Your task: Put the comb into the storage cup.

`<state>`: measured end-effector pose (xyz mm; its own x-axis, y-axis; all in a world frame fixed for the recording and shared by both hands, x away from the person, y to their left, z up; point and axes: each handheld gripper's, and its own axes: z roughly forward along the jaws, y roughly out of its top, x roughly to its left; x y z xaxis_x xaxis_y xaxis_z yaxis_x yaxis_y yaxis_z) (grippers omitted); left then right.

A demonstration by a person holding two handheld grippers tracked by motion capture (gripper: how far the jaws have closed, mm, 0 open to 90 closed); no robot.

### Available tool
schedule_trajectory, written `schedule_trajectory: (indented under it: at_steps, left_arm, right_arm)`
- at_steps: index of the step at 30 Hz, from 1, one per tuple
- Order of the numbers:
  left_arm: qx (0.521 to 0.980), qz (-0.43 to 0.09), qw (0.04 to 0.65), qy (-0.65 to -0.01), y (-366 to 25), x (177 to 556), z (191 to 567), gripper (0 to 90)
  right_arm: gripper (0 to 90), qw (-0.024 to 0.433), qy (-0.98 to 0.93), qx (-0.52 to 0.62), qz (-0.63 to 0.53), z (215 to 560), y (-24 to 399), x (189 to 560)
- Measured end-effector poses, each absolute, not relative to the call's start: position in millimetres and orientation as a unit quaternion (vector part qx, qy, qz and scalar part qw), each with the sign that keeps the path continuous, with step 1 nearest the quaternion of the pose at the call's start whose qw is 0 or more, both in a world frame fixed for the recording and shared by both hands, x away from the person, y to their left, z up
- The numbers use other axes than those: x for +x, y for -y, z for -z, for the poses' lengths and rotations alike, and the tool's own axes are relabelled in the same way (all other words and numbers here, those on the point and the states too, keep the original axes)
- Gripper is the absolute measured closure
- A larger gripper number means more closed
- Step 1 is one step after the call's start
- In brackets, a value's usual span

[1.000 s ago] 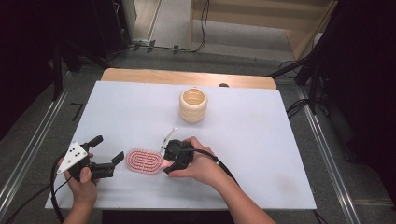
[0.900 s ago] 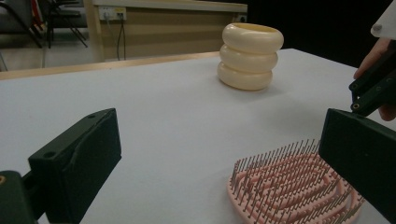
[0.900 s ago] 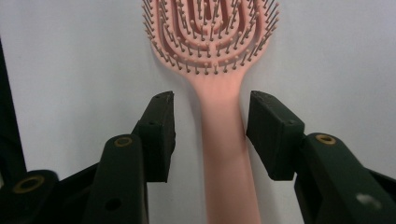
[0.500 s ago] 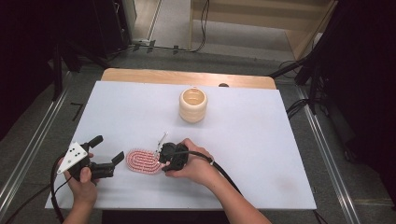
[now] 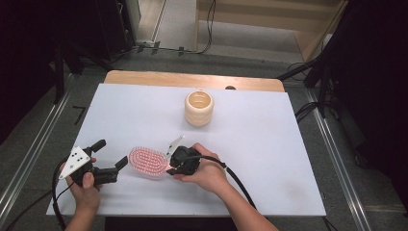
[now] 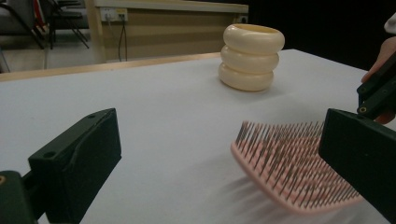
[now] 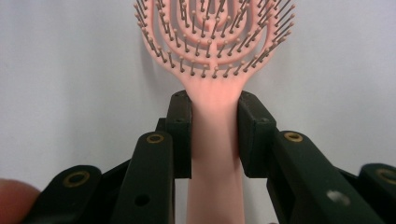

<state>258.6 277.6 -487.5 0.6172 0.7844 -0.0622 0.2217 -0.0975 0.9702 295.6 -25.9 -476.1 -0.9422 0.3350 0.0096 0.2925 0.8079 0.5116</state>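
Right gripper (image 7: 215,135) low over the table, jaws just closed, pads clamped; left gripper (image 5: 108,161) resting level, jaws apart.

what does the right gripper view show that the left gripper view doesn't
Right gripper view: the right gripper shut on the pink hairbrush by its handle, pads pressing both sides. Left gripper view: the cream ringed cup standing upright beyond the brush, and the left gripper open, nothing between its jaws. Both: the brush's bristles pointing up and the white table.
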Motion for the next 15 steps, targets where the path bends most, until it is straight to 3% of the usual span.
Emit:
schedule_trajectory:
  at_steps: [15]
  left_arm:
    - [0.701, -0.257, 0.562, -0.356, -274, 257, 485, 0.0]
  right_arm:
    - [67.6, 0.067, -0.903, 0.199, -0.374, 468, 69, 292]
